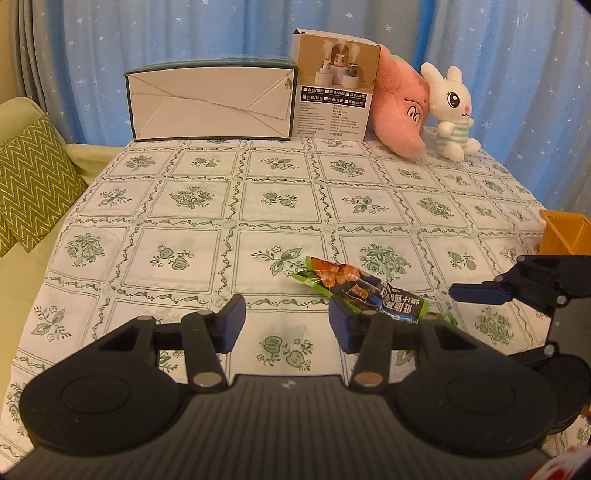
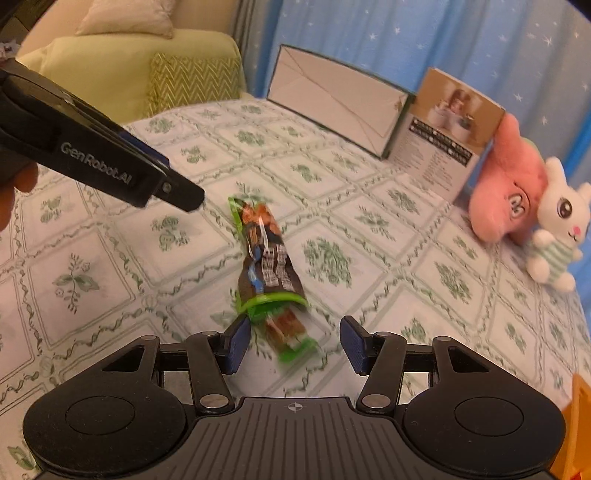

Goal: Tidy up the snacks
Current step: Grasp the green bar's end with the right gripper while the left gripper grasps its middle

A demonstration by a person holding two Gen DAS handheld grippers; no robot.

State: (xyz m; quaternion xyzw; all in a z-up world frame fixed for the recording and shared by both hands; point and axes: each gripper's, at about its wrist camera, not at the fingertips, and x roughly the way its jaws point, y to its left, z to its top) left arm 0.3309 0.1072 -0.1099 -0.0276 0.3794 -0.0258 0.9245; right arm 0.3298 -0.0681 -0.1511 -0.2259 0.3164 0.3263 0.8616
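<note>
Right gripper (image 2: 293, 345) jaws open, straddling near end of snack packet (image 2: 267, 258), pads not touching; left gripper (image 1: 282, 323) open, packet beside its right finger

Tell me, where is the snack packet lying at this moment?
The snack packet lies on the tablecloth near the front edge, just ahead of the right hand-held gripper, far from the boxes and plush toys.

Table under a white cloth with green floral squares (image 1: 207, 206). Along its far edge: long white box with dark green trim (image 1: 210, 103), upright product box (image 1: 334, 92) touching it, pink plush (image 1: 400, 114), white bunny plush (image 1: 452, 110). Blue starred curtain (image 1: 147, 33) behind, zigzag-pattern cushion (image 1: 29, 177) at left.
</note>
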